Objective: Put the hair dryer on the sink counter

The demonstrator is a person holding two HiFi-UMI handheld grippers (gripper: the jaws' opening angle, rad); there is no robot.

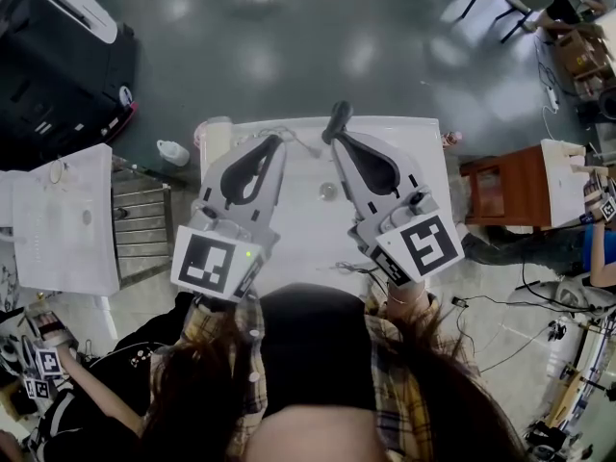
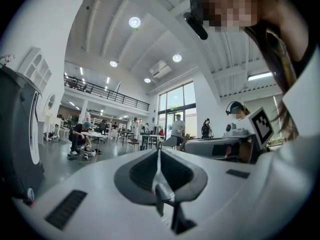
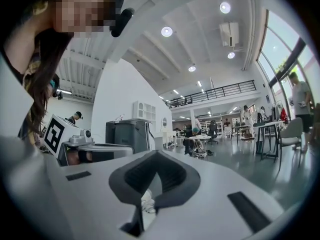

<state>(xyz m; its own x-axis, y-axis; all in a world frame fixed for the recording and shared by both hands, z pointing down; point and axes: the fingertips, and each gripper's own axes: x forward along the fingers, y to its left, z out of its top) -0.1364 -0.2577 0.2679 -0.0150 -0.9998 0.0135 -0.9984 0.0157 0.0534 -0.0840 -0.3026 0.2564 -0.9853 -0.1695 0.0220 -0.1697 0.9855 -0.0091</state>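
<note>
A white sink counter (image 1: 308,229) lies below me in the head view, with a round drain (image 1: 327,192) in its basin. A white rounded object (image 1: 216,137) rests at its far left corner with a thin cord (image 1: 292,140) trailing from it; it may be the hair dryer, I cannot tell. My left gripper (image 1: 275,143) is held level over the counter's left half, jaws shut and empty (image 2: 159,156). My right gripper (image 1: 337,139) hovers over the right half, also shut with nothing in it (image 3: 158,155). A dark faucet-like piece (image 1: 339,116) stands just beyond its tips.
A black machine (image 1: 58,56) stands at the far left, a white table (image 1: 63,219) and metal steps (image 1: 142,221) nearer. A white jug (image 1: 173,152) sits on the floor. A brown wooden cabinet (image 1: 505,186) is right of the counter. Other people work at both sides.
</note>
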